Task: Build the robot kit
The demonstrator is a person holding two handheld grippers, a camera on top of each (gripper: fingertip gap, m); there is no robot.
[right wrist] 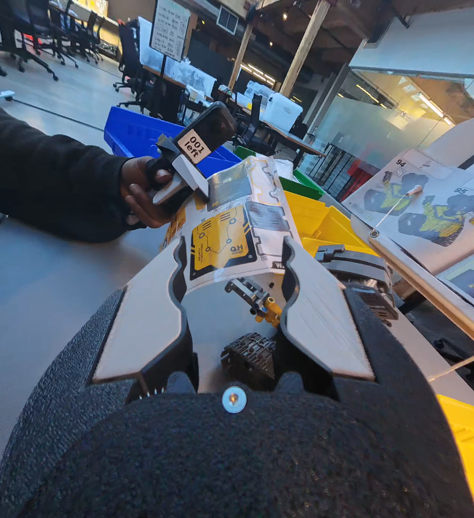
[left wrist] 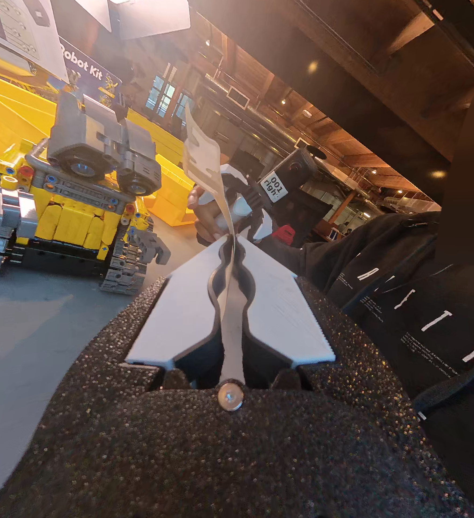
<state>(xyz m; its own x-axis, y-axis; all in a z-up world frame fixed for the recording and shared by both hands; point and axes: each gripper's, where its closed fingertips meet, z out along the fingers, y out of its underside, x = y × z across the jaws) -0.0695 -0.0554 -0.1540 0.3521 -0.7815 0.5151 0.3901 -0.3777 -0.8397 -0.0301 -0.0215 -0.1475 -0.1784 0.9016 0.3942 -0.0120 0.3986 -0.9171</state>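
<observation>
My left gripper (left wrist: 231, 238) is shut on a sticker sheet (left wrist: 202, 159), which stands edge-on and curls upward from the fingertips. In the right wrist view the sheet (right wrist: 230, 224) shows yellow, black and grey stickers. The left gripper (right wrist: 193, 179) pinches its upper left part. My right gripper (right wrist: 234, 242) is open, and the sheet's lower edge lies between its fingertips. It also shows in the left wrist view (left wrist: 241, 210), just behind the sheet. A yellow and grey brick-built tracked robot (left wrist: 90, 196) stands on the grey table (left wrist: 34, 322). Its arm (right wrist: 258, 302) and track (right wrist: 250, 356) lie below my right gripper.
An open instruction booklet (right wrist: 426, 204) leans on a stand at the right. Blue (right wrist: 135, 134), green (right wrist: 300, 185) and yellow (right wrist: 322, 218) bins stand behind the sheet. A person's dark sleeve (right wrist: 48, 173) reaches in from the left. Office chairs and desks fill the background.
</observation>
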